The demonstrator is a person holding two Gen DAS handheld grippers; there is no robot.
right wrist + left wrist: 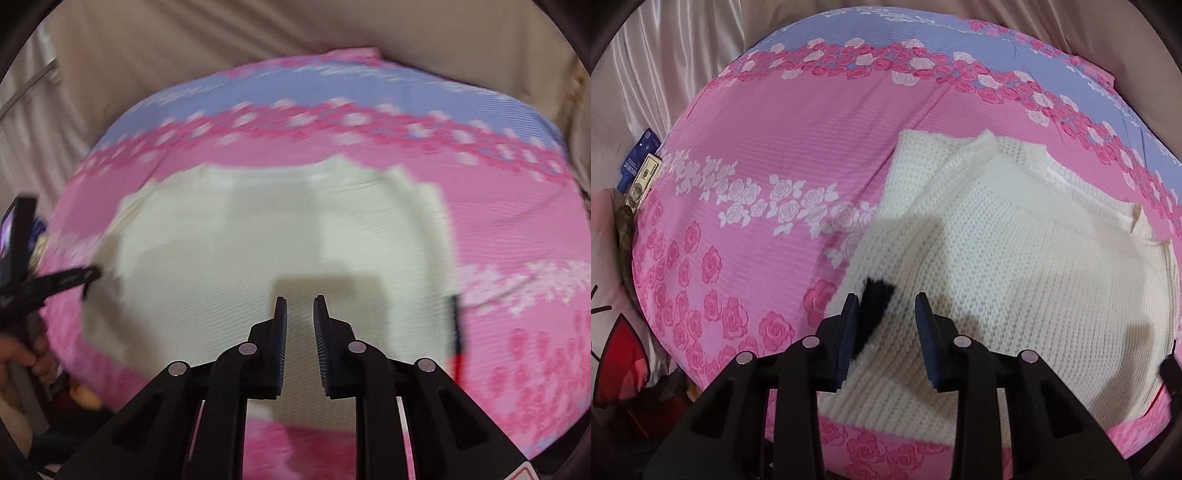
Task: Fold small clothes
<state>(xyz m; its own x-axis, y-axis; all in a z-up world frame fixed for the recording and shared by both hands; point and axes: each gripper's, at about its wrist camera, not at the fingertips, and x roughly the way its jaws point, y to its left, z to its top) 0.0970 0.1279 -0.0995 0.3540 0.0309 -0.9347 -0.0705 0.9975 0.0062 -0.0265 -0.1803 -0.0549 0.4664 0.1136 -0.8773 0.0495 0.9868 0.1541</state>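
Note:
A cream knit sweater (1015, 266) lies flat on a pink bedsheet with printed roses (757, 122). Its ribbed collar (1049, 162) points to the far side. My left gripper (886, 301) hovers over the sweater's near left edge. It is open, and a black patch (873, 314) on the knit shows between its fingers. The right wrist view is blurred. There my right gripper (300, 301) hangs above the middle of the sweater (258, 229), its jaws slightly apart with nothing between them. The left gripper (86, 275) shows at that view's left edge, beside the sweater's side.
Beige draped fabric (665, 55) surrounds the bed on the far side. Small boxes (642, 170) and a pink pillow with a red bow (617, 332) sit off the left edge. A black and red strip (457, 332) marks the sweater's right side. A hand (22, 354) holds the left tool.

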